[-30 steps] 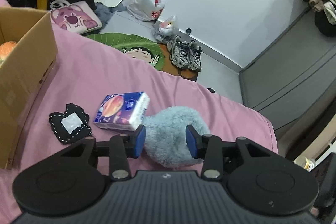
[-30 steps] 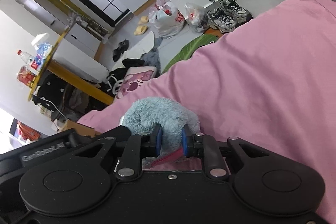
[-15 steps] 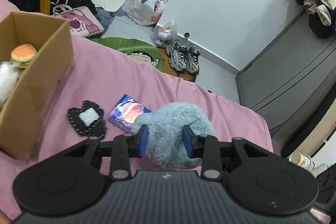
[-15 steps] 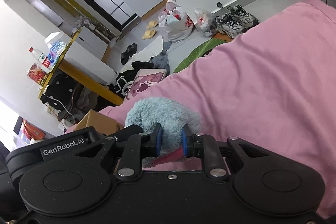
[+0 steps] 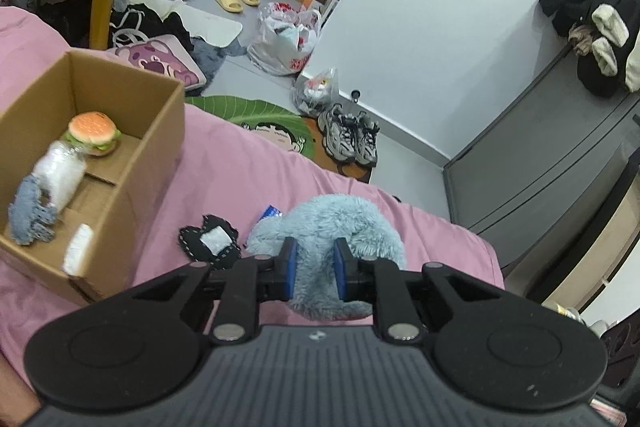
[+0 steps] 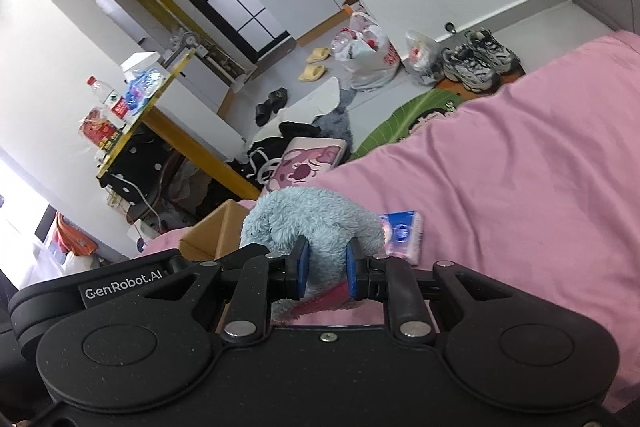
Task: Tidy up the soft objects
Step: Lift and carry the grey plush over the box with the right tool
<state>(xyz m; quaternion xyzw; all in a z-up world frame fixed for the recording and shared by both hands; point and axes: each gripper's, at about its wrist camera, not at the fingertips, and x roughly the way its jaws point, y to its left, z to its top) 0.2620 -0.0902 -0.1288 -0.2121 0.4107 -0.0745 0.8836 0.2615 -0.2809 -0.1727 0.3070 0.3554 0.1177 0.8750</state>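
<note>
1. The left gripper (image 5: 314, 269) was clamped tight on the fluffy light-blue plush toy (image 5: 340, 223), its blue pads sunk into the fur on both sides.
2. The right gripper (image 6: 325, 269) was likewise closed hard on the same plush toy (image 6: 308, 219), pinching the fur with a strip of pink-red fabric showing just below its pads.
3. The plush toy hung between the two grippers above the pink bed sheet (image 5: 256, 171); whether its underside touched the sheet could not be told.
4. Just left of the plush toy, a black fabric patch with white stitching and a white centre (image 5: 210, 243) lay flat on the sheet.
5. Beside the plush toy, partly hidden by it, lay a blue-and-pink pack of tissues (image 6: 402, 235).
6. Farther left of the plush toy stood an open brown cardboard box (image 5: 160, 155) on the bed.
7. Inside the box lay a soft hamburger toy (image 5: 94, 131), a white bundle in clear wrap (image 5: 60, 175), a frayed denim piece (image 5: 28, 219) and a small white item (image 5: 78, 253).
</note>
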